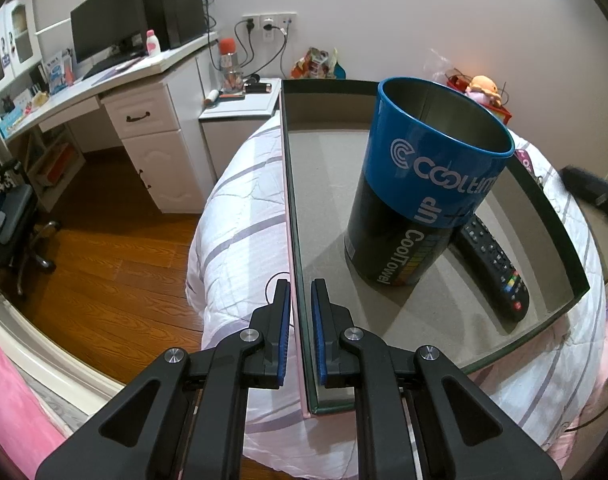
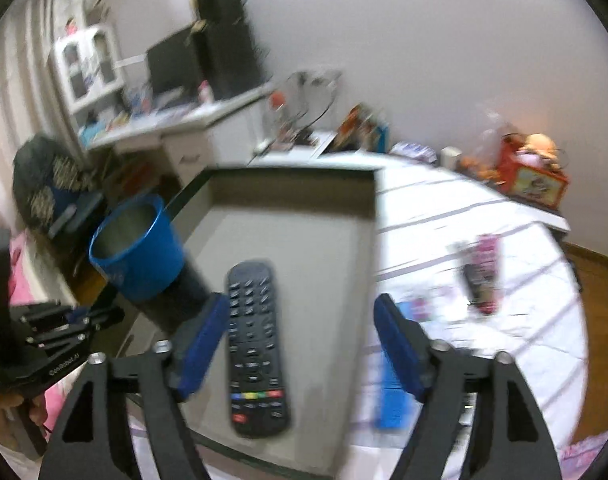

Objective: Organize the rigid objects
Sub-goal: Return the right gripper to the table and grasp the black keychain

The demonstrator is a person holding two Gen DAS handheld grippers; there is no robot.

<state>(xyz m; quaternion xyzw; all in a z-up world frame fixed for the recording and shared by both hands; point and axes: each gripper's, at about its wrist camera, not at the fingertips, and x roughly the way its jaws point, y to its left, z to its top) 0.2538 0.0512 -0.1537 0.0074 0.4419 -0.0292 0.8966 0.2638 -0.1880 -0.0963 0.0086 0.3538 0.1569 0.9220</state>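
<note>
The black rectangular remote control (image 2: 256, 348) with rows of small buttons and a coloured strip lies flat on the grey floor of the shallow dark-walled cardboard box (image 1: 435, 308), near its right wall and just beside the tall cylindrical tin with a blue upper band and black lower half (image 1: 427, 184), which stands upright and open-topped in the same box. In the right wrist view the remote sits between the blue-padded fingers of the right gripper (image 2: 302, 344), whose jaws stand wide apart with a clear gap on either side of the remote, so nothing is held. The left gripper (image 1: 301, 332) is clamped on the box's near left wall, its blue pads pressed against both faces of the thin edge. The box rests on a bed with a white quilt striped in grey (image 1: 240, 232). On the quilt to the right of the box lie a blurred dark and pink packet (image 2: 481, 276) and a blue flat object (image 2: 393, 400). Far left stands a white desk (image 1: 144, 80) carrying a black monitor (image 1: 104, 28), above a wooden floor (image 1: 104, 264).
</note>
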